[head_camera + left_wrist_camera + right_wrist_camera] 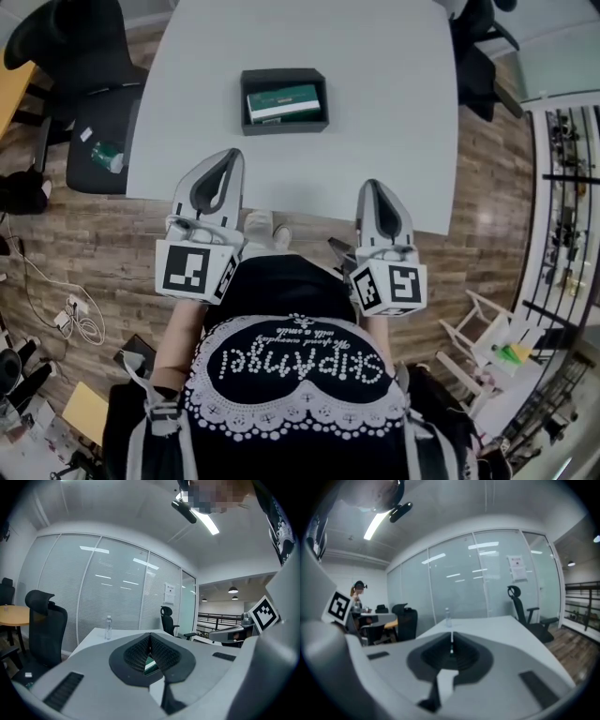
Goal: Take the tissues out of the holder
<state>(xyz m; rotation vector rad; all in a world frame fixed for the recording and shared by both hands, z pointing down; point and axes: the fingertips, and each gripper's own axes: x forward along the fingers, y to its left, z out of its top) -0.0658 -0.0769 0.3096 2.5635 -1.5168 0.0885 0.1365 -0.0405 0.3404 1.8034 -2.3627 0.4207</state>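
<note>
A dark rectangular holder [284,100] stands on the white table [394,103], toward its middle. A green and white tissue pack [283,101] lies inside it. My left gripper [230,156] hovers over the table's near edge, short of the holder, shut and empty. My right gripper [372,185] is level with it to the right, also shut with nothing in it. In the left gripper view the jaws [150,635] meet, and a sliver of the green pack [150,665] shows below them. The right gripper view has its jaws [451,635] closed over the bare tabletop.
A black office chair [101,131] with a green item on its seat stands at the table's left. More chairs are at the far right corner [483,56]. A water bottle [108,627] stands at the table's far end. Cables [80,319] lie on the wooden floor.
</note>
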